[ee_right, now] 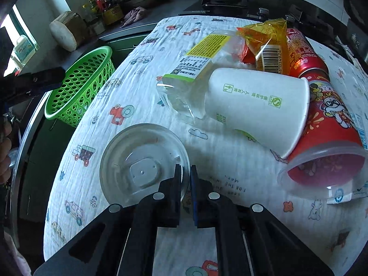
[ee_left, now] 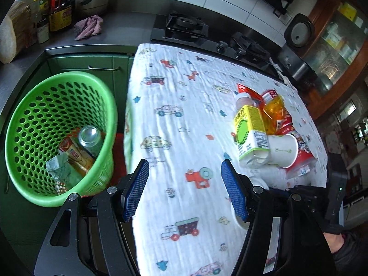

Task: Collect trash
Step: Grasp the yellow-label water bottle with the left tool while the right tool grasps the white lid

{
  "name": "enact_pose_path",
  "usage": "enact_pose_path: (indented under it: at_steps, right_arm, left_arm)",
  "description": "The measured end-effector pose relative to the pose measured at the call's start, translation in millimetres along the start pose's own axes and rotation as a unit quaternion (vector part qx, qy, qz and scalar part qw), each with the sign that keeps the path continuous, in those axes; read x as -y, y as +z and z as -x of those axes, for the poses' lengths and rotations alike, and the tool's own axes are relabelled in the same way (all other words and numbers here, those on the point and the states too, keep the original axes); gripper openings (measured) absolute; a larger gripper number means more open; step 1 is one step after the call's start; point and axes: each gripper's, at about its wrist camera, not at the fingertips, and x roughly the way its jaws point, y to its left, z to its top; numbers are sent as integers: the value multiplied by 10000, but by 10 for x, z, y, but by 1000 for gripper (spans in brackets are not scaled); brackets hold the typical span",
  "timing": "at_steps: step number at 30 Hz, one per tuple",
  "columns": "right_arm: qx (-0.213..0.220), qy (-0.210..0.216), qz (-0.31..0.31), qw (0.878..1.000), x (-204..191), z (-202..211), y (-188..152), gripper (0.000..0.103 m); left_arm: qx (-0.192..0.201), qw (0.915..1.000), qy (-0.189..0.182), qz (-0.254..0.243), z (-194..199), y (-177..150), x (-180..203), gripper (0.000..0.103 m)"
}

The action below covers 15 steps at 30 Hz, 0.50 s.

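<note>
My right gripper [ee_right: 185, 168] is shut on the near rim of a clear round plastic lid [ee_right: 142, 158] lying on the printed cloth. Behind it is a pile of trash: a white paper cup [ee_right: 255, 105] on its side, a clear bottle with a yellow-green label [ee_right: 195, 64], an orange wrapper [ee_right: 266, 43], a red can [ee_right: 303, 53] and a red printed cup [ee_right: 326, 138]. My left gripper [ee_left: 185, 162] stands open and empty over the table's left part. Beside it, off the edge, is the green basket [ee_left: 34, 115], which holds a can [ee_left: 89, 135], a carton [ee_left: 76, 156] and crumpled wrapping.
The table cloth [ee_left: 184, 119] carries a car print. Behind the table are a gas stove [ee_left: 186, 25], a counter with bottles [ee_left: 61, 7], a steel pot [ee_left: 92, 0] and a pink rag [ee_left: 88, 26]. A rice cooker [ee_left: 299, 31] stands at the back right.
</note>
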Motion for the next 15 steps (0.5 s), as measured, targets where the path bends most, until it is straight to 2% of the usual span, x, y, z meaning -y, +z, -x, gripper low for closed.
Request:
enact_pose_path:
  at_steps: [9,15]
  right_arm:
    - [130,-2,93,9999,12,229,-272,7]
    - [99,-16,72,9999,117,363,-465,7]
  left_arm:
    - [-361,9981,-377,-341,-532,232,702,65]
    - [-568,9964,-361,-517,-898,452,1070,65]
